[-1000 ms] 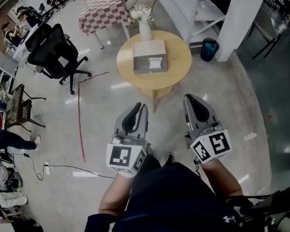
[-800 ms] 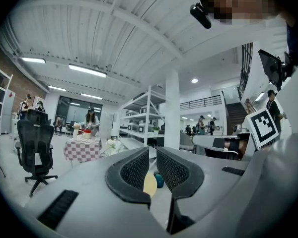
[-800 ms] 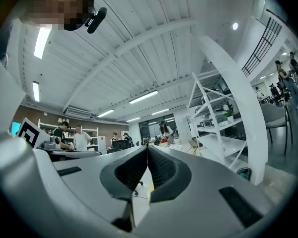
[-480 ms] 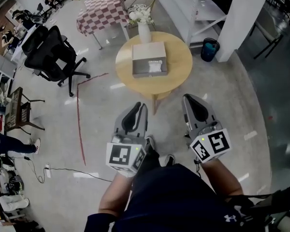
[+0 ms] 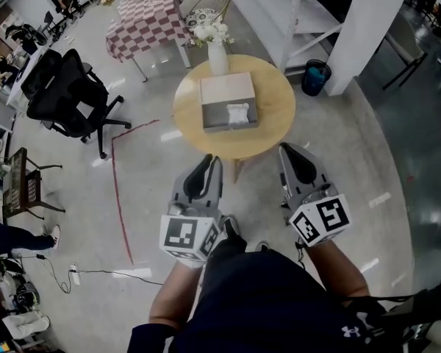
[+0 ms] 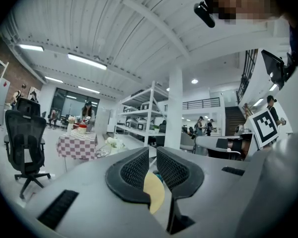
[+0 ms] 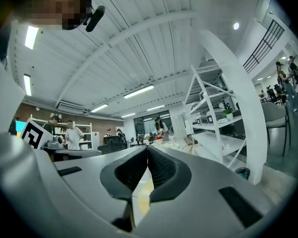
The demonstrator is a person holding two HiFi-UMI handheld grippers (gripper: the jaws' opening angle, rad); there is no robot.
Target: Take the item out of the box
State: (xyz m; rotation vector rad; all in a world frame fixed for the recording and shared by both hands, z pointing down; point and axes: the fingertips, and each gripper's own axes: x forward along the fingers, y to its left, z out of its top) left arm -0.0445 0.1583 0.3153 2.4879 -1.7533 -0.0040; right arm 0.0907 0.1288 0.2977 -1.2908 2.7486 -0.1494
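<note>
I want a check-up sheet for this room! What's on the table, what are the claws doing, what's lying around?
Surface: round wooden table, well ahead of the claws.
Job's things: open box on the table, white item inside.
Clutter: vase of flowers beyond the box.
Claws: left claw slightly open, empty; right claw shut, empty.
Cables: one cable on the floor, left.
Surroundings: black office chair, checked table, blue bin.

The person has stepped forward. The round light wooden table (image 5: 272,123) now sits lower in the head view, its near edge close to the tips of the left gripper (image 5: 213,160) and right gripper (image 5: 292,149). The black office chair (image 5: 66,87) has slid left.
</note>
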